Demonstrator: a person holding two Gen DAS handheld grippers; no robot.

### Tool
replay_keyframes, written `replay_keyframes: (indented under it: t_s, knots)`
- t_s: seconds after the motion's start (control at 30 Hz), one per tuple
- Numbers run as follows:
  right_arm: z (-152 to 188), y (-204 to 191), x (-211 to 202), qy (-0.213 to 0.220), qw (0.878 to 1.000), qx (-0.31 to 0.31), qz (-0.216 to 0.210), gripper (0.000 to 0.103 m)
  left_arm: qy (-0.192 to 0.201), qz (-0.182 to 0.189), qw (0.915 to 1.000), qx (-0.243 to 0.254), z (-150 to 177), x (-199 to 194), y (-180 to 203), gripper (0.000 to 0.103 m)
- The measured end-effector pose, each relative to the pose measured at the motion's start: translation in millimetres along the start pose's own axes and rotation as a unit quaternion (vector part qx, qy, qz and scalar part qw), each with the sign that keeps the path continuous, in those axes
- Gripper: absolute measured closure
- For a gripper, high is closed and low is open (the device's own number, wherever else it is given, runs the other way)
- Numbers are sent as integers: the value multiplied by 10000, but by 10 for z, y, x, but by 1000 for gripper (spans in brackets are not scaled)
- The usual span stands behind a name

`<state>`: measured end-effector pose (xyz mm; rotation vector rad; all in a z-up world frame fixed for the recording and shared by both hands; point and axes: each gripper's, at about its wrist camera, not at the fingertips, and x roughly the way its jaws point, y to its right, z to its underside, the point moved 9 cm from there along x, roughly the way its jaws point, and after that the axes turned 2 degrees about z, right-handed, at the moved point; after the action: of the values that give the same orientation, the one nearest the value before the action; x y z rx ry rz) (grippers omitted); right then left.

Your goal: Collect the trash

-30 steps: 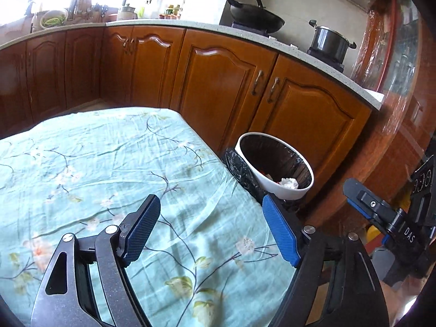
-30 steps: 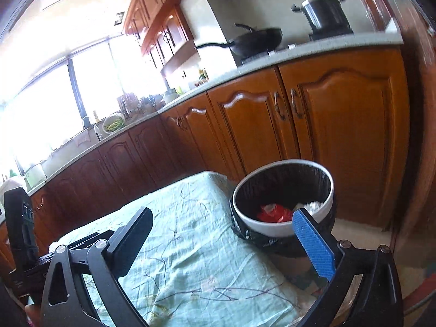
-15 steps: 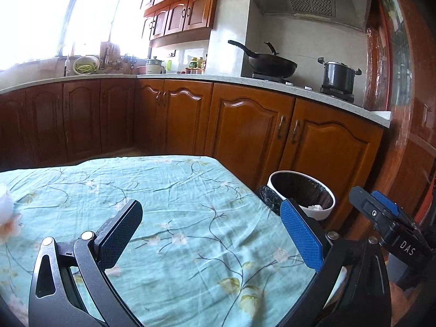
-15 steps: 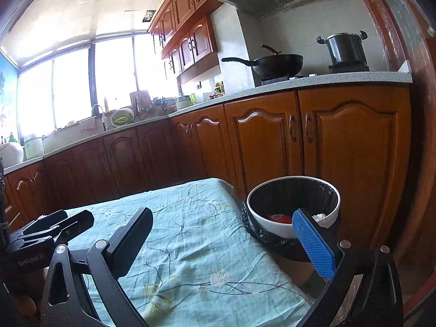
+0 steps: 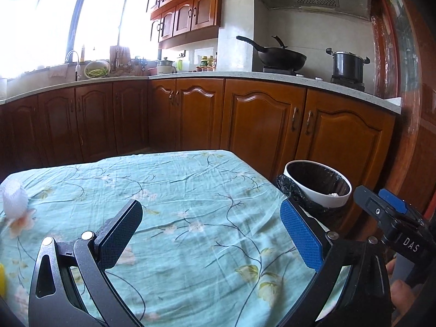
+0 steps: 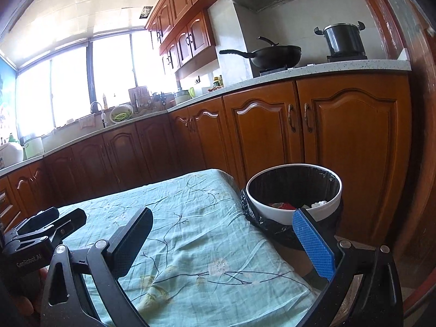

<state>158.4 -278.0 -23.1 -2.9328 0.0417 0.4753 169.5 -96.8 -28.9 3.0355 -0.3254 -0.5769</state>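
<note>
In the left wrist view a white wad lies at the bench's far left, partly cut by the frame edge; what it is cannot be told. A yellow sliver shows at the same edge, otherwise out of frame. The bin hides most of its contents there. In the right wrist view, the bin's rim and a blue finger cover part of the red and white scraps inside. The bench's near edge lies out of both views.

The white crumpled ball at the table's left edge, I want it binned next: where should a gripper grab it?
Probably pinch the white crumpled ball across its rounded middle, coming from above with the open left gripper. It sits free on the tablecloth, nothing touching it.
</note>
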Motion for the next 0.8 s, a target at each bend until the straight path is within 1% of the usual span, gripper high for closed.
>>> replay_keyframes:
  t_s: [0.47, 0.8]
  knots:
    - [-4, 1, -10, 27, 10000, 14, -68, 0, 42, -83, 9999, 90, -4, -48, 3, 0]
    - [-9, -3, -18, 42, 10000, 4, -82, 0, 39, -74, 9999, 121, -9, -55, 17, 0]
